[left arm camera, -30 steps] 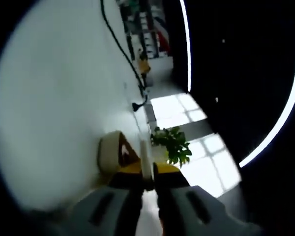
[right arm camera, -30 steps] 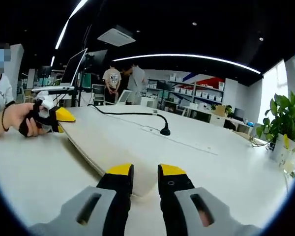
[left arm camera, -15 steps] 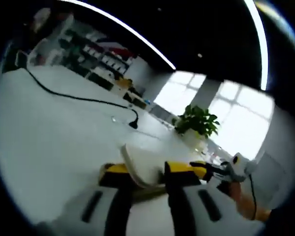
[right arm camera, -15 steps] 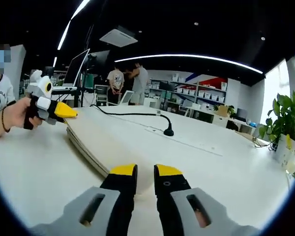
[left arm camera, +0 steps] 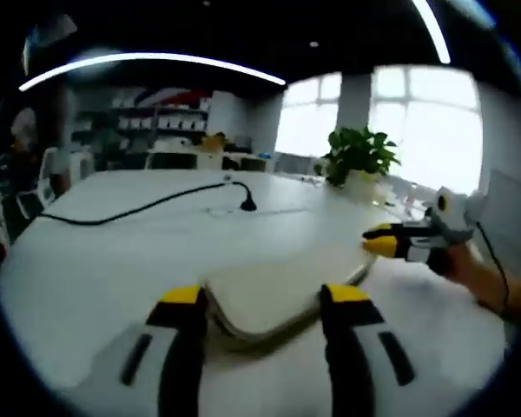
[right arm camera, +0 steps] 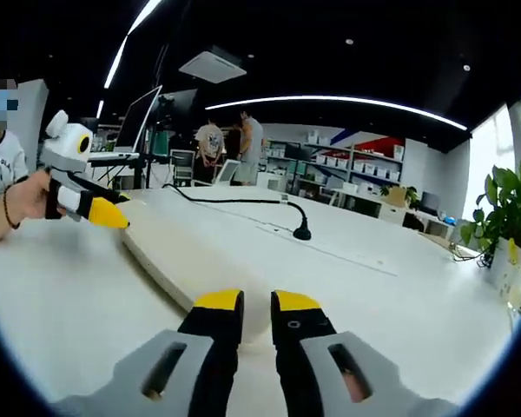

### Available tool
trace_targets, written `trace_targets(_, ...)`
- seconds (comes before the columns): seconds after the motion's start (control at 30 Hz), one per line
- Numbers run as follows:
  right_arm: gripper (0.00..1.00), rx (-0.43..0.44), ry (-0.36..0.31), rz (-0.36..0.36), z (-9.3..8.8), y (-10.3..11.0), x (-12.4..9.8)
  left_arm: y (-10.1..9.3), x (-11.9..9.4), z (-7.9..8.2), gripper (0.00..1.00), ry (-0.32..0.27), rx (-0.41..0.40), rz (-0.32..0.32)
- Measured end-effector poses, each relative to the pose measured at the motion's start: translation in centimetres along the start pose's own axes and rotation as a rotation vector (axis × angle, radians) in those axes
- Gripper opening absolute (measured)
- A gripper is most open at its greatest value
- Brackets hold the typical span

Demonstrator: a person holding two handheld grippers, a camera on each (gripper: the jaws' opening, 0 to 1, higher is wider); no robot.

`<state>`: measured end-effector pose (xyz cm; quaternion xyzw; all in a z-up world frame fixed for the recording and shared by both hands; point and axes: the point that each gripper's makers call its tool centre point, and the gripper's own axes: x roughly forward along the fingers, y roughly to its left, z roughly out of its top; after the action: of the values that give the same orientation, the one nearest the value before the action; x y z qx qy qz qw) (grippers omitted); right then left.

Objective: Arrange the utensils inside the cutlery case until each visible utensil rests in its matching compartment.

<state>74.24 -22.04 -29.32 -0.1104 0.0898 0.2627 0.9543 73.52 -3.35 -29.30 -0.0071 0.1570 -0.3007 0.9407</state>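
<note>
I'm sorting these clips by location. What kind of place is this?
Probably an open-plan office or lab workspace: a large white table with a black cable running across it, storage shelves along the back wall, and a monitor on a stand.

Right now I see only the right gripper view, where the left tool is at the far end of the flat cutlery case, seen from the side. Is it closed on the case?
Observer: No. In the left gripper view the left tool is open, its jaws standing on either side of that end of the cutlery case.
Operator: Is the case open at that end?
Observer: It looks closed there: two flat layers, one lying on the other.
Operator: And my right tool, seen from there?
Observer: The right tool has its yellow tips at the opposite end of the case. I cannot tell whether it grips.
</note>
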Motion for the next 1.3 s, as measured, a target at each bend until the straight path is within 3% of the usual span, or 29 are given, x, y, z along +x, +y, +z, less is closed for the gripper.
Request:
trace_targets(0.1, 0.11, -0.006, 0.004, 0.013, 0.1, 0.3, 0.0, 0.1, 0.3, -0.5, 0.61, 0.026, -0.03, -0.019)
trace_targets(0.2, 0.11, -0.006, 0.005, 0.015, 0.0, 0.4, 0.0, 1.6, 0.5, -1.0, 0.57, 0.054, -0.01, 0.019)
trace_targets(0.23, 0.11, -0.006, 0.003, 0.018, 0.1, 0.4, 0.0, 1.7, 0.7, -0.7, 0.57, 0.034, -0.014, 0.009)
trace_targets(0.5, 0.1, -0.028, 0.0, 0.04, 0.4, 1.3, -0.1, 2.1, 0.2, -0.8, 0.51, 0.055, -0.08, -0.023)
trace_targets(0.57, 0.11, -0.04, 0.004, 0.034, 0.4, 1.6, -0.3, 1.7, -0.4, -0.5, 0.43, 0.057, 0.002, -0.064)
trace_targets(0.63, 0.1, -0.053, 0.006, 0.034, 0.4, 1.8, -0.3, 1.4, -1.3, -0.2, 0.35, 0.03, 0.051, -0.043)
trace_targets(0.77, 0.09, -0.022, -0.002, 0.044, 0.3, 2.1, -0.4, 1.6, -1.7, 1.5, 0.29, -0.064, -0.026, -0.068)
trace_targets(0.83, 0.08, -0.03, 0.002, 0.051, 0.3, 2.4, -0.4, 1.8, -1.8, 1.5, 0.22, -0.064, -0.026, -0.072)
trace_targets(0.93, 0.04, -0.093, 0.029, 0.07, 0.4, 2.9, -0.4, 2.1, -1.4, 1.9, 0.21, -0.066, 0.002, -0.068)
trace_targets(1.1, 0.0, -0.219, 0.142, 0.124, 0.1, 3.8, -0.3, -0.4, -1.6, 1.8, 0.13, -0.013, 0.038, -0.098)
trace_targets(1.23, 0.0, -0.21, 0.18, 0.145, 0.0, 4.0, -0.3, 0.3, -1.4, 1.7, 0.11, 0.106, 0.146, -0.09)
trace_targets(1.3, 0.0, -0.196, 0.194, 0.161, -0.1, 4.1, -0.4, -0.4, -1.4, 1.2, 0.11, 0.147, 0.181, -0.102)
